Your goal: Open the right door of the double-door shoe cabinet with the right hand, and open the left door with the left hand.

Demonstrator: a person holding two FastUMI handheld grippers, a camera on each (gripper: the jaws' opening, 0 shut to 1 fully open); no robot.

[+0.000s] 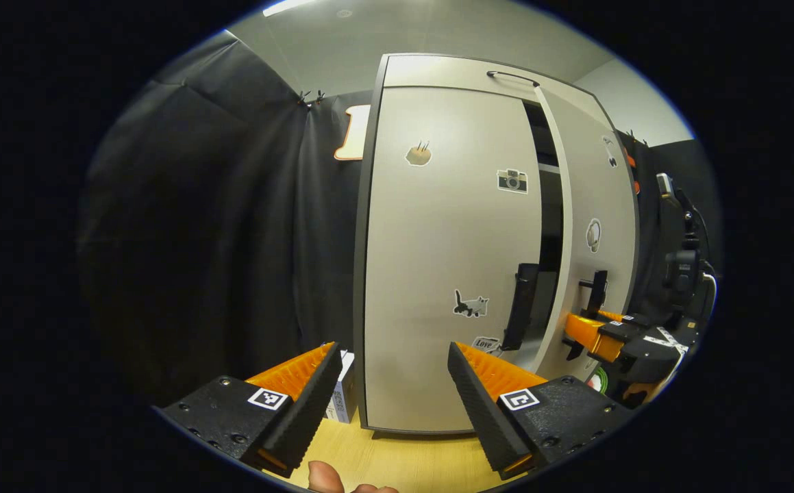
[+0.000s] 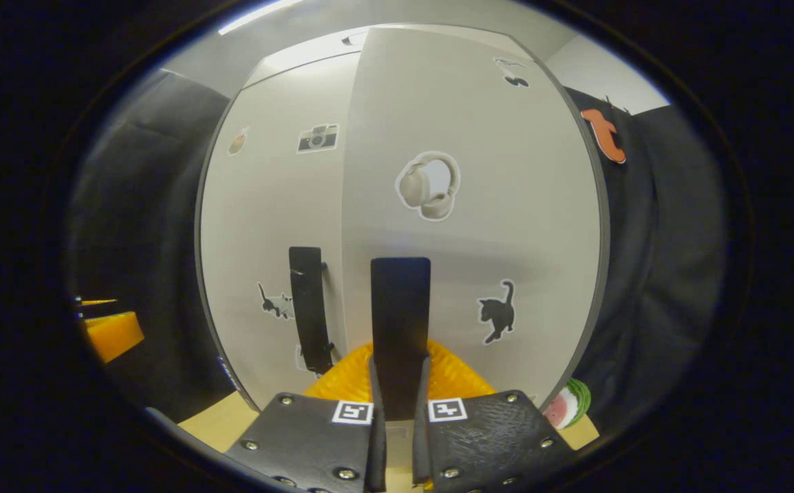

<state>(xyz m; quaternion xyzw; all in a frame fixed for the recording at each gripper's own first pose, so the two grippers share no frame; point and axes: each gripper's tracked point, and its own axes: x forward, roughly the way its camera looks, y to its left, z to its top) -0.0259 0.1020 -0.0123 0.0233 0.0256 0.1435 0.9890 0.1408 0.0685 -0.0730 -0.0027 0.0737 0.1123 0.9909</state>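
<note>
Two doors stand on the shoe cabinet (image 1: 438, 68). The right door (image 2: 465, 226) is a little way open, with a dark gap showing beside it in the left gripper view. The right tongs (image 2: 397, 383) pinch its black handle (image 2: 400, 315) between both fingers, so a pull can swing it wider. The left door (image 1: 444, 260) looks shut. Its handle (image 1: 523, 305) hangs ahead and to the right of the left tongs (image 1: 393, 370), well apart. Those tongs are spread wide and hold nothing, ready to reach for it. The cabinet sits on a wooden surface (image 1: 397, 459) under the tongs, with black cloth (image 1: 232, 205) to the left.
</note>
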